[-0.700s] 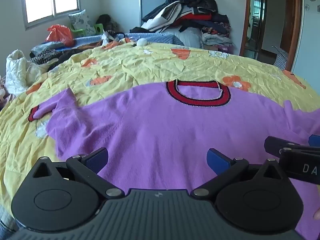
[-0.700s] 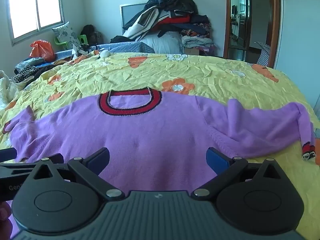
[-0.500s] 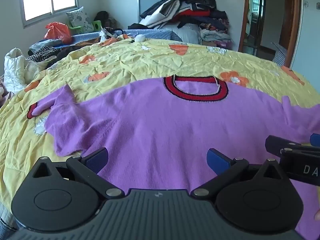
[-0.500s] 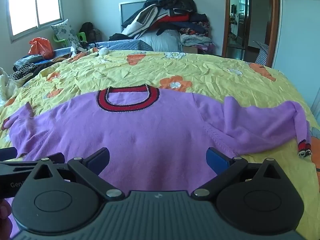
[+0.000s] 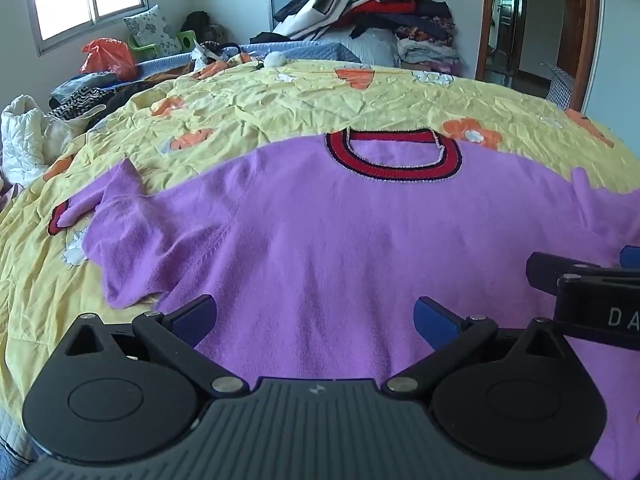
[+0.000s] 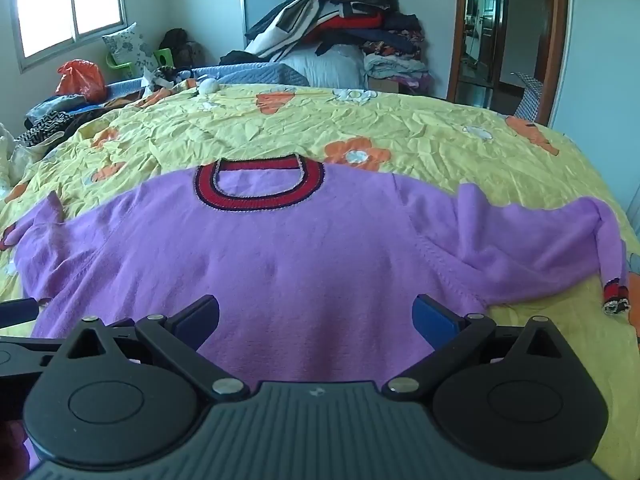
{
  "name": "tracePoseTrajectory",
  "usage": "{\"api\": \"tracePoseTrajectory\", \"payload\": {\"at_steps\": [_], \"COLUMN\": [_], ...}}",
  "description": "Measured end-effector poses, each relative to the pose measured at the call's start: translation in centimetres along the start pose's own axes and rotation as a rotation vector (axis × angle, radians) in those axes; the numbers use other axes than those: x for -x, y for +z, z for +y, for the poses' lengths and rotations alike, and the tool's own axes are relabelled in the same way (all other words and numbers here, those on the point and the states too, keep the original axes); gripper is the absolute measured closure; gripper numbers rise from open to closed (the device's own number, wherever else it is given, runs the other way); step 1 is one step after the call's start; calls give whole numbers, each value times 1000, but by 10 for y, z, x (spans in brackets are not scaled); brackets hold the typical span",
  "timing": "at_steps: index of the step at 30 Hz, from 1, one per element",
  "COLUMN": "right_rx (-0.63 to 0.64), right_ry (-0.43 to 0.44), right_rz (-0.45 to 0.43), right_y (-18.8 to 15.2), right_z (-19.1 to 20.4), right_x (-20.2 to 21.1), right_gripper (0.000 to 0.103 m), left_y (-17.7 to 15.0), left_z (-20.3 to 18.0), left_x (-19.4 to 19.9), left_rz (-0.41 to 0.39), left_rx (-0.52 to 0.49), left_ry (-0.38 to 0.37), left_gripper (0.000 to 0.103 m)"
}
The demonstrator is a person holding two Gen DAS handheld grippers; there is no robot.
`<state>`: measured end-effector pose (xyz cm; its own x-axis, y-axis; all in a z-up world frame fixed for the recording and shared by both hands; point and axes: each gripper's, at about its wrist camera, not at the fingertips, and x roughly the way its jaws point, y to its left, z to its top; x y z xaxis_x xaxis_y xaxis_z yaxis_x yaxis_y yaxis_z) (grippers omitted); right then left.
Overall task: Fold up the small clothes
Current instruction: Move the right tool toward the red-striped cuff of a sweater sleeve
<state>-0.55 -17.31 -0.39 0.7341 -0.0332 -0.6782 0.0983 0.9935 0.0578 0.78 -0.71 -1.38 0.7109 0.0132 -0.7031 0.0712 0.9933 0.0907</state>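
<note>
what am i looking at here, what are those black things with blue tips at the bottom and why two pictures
Those are two hand-held grippers, one in each of a person's hands, each with a camera looking forward along its two fingers. One picture comes from the left gripper, the other from the right gripper. Both stand wide open and hold nothing. Below them a purple sweater with a red collar lies spread flat on a yellow flowered bedspread, its sleeves rumpled out to the sides. The black piece at the right edge of the left picture is the other gripper. A pile of clothes sits at the back.
</note>
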Motion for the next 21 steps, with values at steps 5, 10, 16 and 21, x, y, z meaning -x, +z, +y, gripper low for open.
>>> {"api": "tracePoseTrajectory", "payload": {"at_steps": [5, 10, 16, 21], "right_rx": [1, -13, -29, -57], "right_ry": [-4, -4, -11, -4], "right_rz": [12, 8, 6, 8], "right_y": [1, -1, -4, -4], "right_z": [-1, -4, -12, -25], "right_x": [-6, -8, -9, -13], "right_gripper": [0, 0, 0, 0], "left_y": [0, -1, 0, 4], "left_z": [-2, -6, -12, -21], "left_x": [-6, -7, -10, -16], "left_rz": [17, 19, 39, 66], "left_rx": [-2, -9, -8, -2], "left_ry": [3, 2, -12, -41], "left_gripper": [0, 0, 0, 0]}}
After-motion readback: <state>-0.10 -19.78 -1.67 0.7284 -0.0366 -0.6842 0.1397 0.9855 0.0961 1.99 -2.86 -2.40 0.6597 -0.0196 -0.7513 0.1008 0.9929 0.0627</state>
